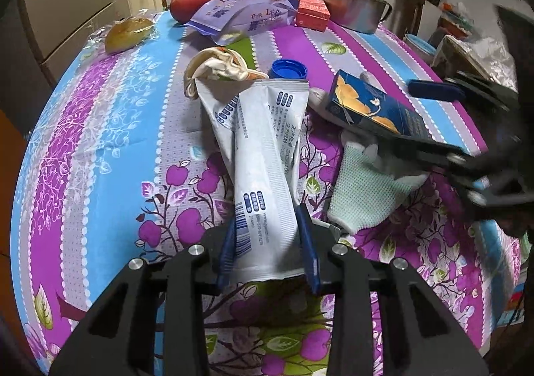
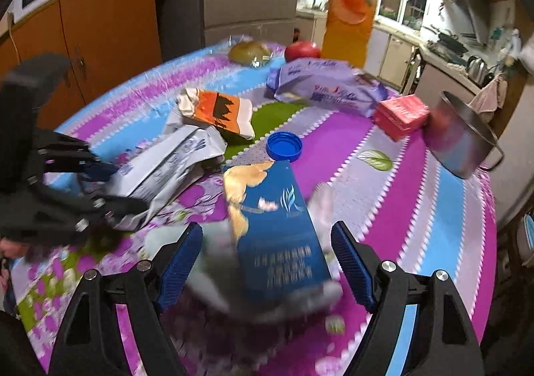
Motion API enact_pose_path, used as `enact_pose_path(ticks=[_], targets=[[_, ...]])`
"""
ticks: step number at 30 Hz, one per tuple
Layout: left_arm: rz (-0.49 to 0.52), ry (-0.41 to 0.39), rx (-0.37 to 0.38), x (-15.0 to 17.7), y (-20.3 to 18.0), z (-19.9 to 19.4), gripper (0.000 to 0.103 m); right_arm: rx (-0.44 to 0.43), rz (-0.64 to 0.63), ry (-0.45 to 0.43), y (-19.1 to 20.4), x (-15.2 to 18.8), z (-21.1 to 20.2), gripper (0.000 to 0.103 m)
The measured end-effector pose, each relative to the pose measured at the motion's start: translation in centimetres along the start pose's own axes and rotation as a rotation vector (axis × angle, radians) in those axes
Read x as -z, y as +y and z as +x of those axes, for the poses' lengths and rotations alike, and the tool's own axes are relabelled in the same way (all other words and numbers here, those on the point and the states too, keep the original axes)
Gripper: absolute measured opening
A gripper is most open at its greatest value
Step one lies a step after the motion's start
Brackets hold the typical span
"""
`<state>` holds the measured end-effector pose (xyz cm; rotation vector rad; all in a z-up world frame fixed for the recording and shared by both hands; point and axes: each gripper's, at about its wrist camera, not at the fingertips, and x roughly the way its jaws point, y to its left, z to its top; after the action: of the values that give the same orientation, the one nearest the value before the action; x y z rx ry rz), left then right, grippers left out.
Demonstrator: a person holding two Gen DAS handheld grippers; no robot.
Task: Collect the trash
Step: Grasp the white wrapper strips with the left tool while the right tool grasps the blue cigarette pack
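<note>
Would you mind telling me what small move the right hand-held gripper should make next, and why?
Probably close the right hand-held gripper on the blue carton. Its jaws stand open on either side of the carton, not yet clamping it, while the left hand-held gripper already pinches the white packet.

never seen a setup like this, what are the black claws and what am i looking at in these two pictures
Each picture comes from a camera on a hand-held gripper, looking out along its two blue-padded fingers; a person holds one in each hand. In the left view, the left gripper is shut on a white wrapper. In the right view, the right gripper stands open around a blue box, not squeezing it. On the flowered tablecloth lie a blue bottle cap, a purple packet, a red box, a tomato and a steel pot.
</note>
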<state>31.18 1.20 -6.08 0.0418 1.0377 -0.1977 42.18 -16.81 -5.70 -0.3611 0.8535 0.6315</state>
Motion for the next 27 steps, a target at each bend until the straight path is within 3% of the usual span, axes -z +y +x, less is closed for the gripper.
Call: enact_pose_path(ticks=[2,3,6,11,20,27], targets=[[-0.001,0.002,0.002,0.0,0.1,0.0,0.033,0.002,0.004,0.026,-0.1,-0.2,1.4,0.075],[-0.003,0.002,0.003,0.0,0.1,0.1,0.033,0.004,0.007,0.041,-0.1,-0.2,2.0,0.063],[-0.003,0.000,-0.001,0.1,0.1,0.1,0.034,0.005,0.012,0.039,0.4,0.1,2.4,0.060],[-0.011,-0.015,0.003,0.1,0.2,0.1,0.034,0.015,0.026,-0.013,1.5,0.7,1.1,0.058],[-0.045,-0.049,0.014,0.9,0.1,-0.4,0.033,0.010,0.079,-0.171,3.9,1.5,-4.8,0.057],[-0.039,-0.083,0.026,1.3,-1.3,-1.3,0.032,-0.023,0.190,-0.264,3.3,3.4,-8.9,0.057]])
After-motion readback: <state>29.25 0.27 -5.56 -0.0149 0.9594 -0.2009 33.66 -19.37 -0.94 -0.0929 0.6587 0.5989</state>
